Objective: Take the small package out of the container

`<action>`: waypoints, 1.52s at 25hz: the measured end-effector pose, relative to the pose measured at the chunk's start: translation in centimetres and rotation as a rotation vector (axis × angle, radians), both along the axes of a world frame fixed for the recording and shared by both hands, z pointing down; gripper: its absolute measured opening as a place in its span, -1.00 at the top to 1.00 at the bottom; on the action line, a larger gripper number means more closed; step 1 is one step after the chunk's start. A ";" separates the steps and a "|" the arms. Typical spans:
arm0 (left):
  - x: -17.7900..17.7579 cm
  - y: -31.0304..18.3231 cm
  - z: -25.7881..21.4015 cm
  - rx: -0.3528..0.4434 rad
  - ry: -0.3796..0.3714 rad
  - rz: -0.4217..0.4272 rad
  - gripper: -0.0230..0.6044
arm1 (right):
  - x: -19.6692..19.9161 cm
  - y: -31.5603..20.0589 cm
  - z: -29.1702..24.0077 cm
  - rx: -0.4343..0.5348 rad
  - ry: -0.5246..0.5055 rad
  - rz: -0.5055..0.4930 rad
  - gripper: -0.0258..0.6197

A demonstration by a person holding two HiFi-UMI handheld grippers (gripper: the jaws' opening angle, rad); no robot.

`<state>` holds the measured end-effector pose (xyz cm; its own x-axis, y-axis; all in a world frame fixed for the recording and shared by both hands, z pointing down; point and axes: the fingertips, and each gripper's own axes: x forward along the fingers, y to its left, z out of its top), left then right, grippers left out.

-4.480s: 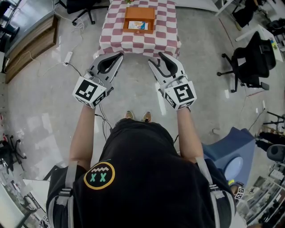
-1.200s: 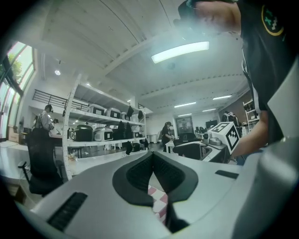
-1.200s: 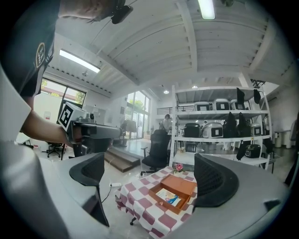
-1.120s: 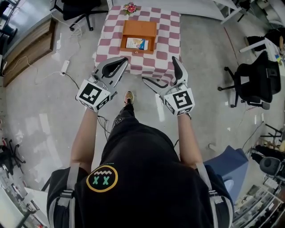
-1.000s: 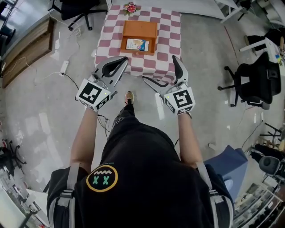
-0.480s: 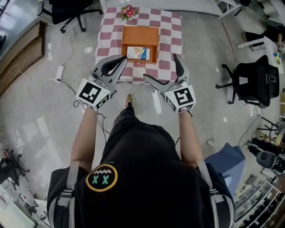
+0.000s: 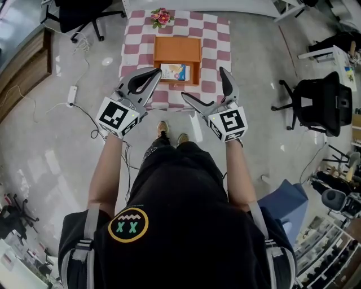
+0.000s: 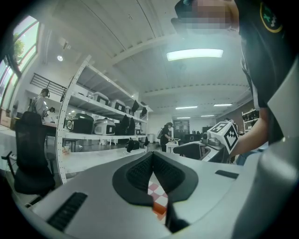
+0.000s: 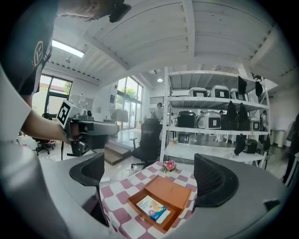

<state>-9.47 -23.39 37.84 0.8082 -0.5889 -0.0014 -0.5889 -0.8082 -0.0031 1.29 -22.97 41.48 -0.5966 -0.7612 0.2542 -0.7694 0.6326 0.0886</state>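
Package [image 7: 174, 71] with blue-and-white print lies flat in the near end of the open orange container [image 7: 177, 49]. The container sits on a checked tablecloth [image 7: 217, 39], with a pink flower [image 7: 161, 17] beyond it. The right gripper [image 7: 202, 82] is held clear of the package, on the person's side, its jaws wide apart and empty. In the right gripper view the package shows ahead and lower, framed by that gap. The left gripper [image 7: 157, 71] has its jaws pressed together on nothing, with its tips just left of the package in the head view.
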 end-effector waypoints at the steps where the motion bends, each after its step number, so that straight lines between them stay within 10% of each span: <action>1: 0.0 -0.3 0.1 -0.002 -0.001 -0.004 0.87 | 0.0 -0.3 0.1 -0.003 -0.002 -0.003 -0.92; 17: 2.1 -3.0 -0.4 -0.013 -0.033 -0.071 0.87 | 1.5 -6.7 5.7 -0.097 -0.020 -0.062 -0.92; 38: 2.6 -5.8 1.8 -0.063 -0.067 -0.105 0.87 | 1.5 -12.5 22.6 -0.462 -0.024 -0.012 -0.92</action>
<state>-6.90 -29.20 39.67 0.7393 -0.6673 0.0901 -0.6703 -0.7421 0.0031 2.77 -35.52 64.06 -0.6146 -0.5641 0.5514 -0.7601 0.6104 -0.2227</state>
